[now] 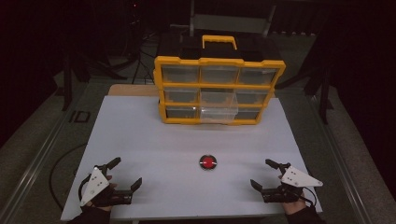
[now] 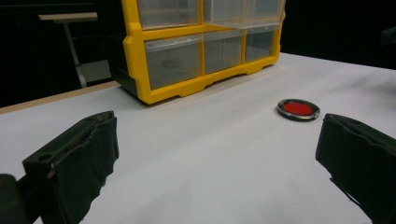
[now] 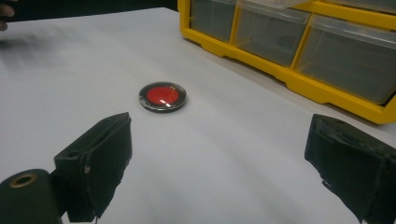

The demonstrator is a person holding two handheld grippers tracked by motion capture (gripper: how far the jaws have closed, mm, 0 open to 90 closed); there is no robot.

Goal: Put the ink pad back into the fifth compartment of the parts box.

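Flat red disc (image 1: 208,162), judged light, rigid and slippery, best pinched across its dark rim; left gripper (image 1: 125,176) and right gripper (image 1: 263,174) wide open, empty.

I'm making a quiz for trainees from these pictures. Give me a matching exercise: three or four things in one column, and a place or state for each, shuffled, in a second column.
1. red disc
2. yellow drawer cabinet
3. left claw
4. right claw

a. open, at the table's near right corner
b. upright at the far edge
c. flat between both claws
d. open, at the near left corner

Pairs: 1-c, 2-b, 3-d, 4-a
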